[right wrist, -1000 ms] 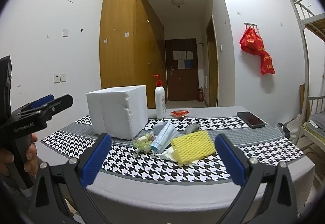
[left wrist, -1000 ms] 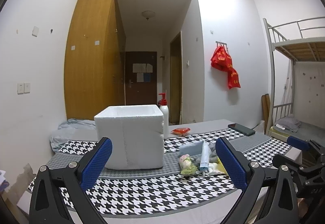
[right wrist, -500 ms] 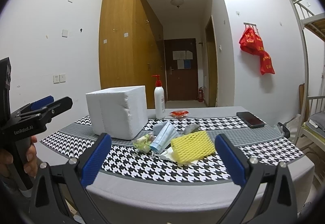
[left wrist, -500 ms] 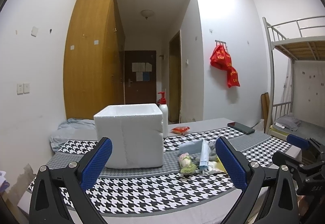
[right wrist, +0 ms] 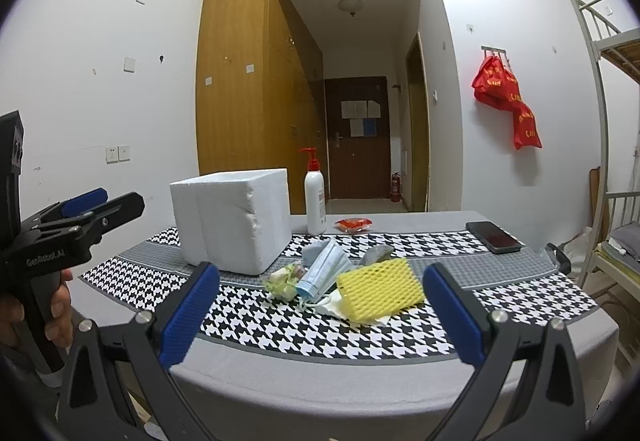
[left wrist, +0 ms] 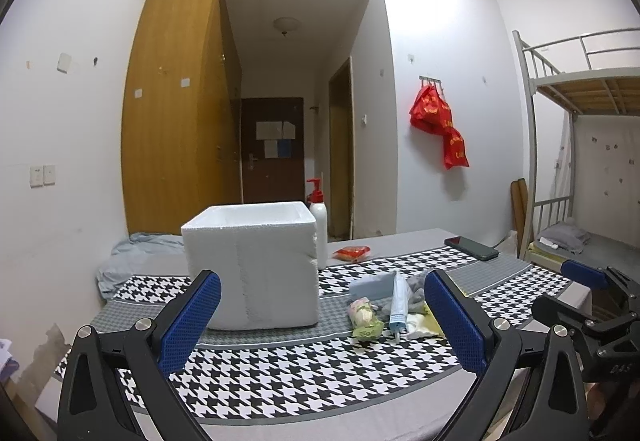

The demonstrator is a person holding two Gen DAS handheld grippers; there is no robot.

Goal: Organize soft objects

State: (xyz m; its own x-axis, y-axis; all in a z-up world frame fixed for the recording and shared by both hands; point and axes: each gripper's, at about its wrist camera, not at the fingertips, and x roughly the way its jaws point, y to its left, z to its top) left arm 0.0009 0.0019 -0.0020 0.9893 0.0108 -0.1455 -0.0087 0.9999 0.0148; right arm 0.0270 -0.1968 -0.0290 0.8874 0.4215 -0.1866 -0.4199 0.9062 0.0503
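1. Left wrist view: the left gripper [left wrist: 320, 315] hangs released, jaws spread wide at the bottom of the frame, holding nothing. The foam box [left wrist: 251, 266] stands left of centre on the table [left wrist: 304, 373], its open top up. The soft pile [left wrist: 390, 311] lies right of centre, just beside the box: a green-and-white bundle, a pale blue mask pack with its long axis running toward the camera, grey cloth behind. The right gripper [left wrist: 580, 295] shows at the right edge; from here I cannot tell how its jaws stand.

2. Right wrist view: the right gripper [right wrist: 318, 307] is released too, jaws wide and empty, low in the frame. The yellow sponge [right wrist: 379, 289] sits dead centre between its jaws but well beyond them, long axis across the frame, touching the mask pack [right wrist: 323, 273]. The box is upper left of the pile.

3. Judgement: the right gripper is nearer and squarely lined up on the pile, so it likely picks first, then carries leftward to the box.
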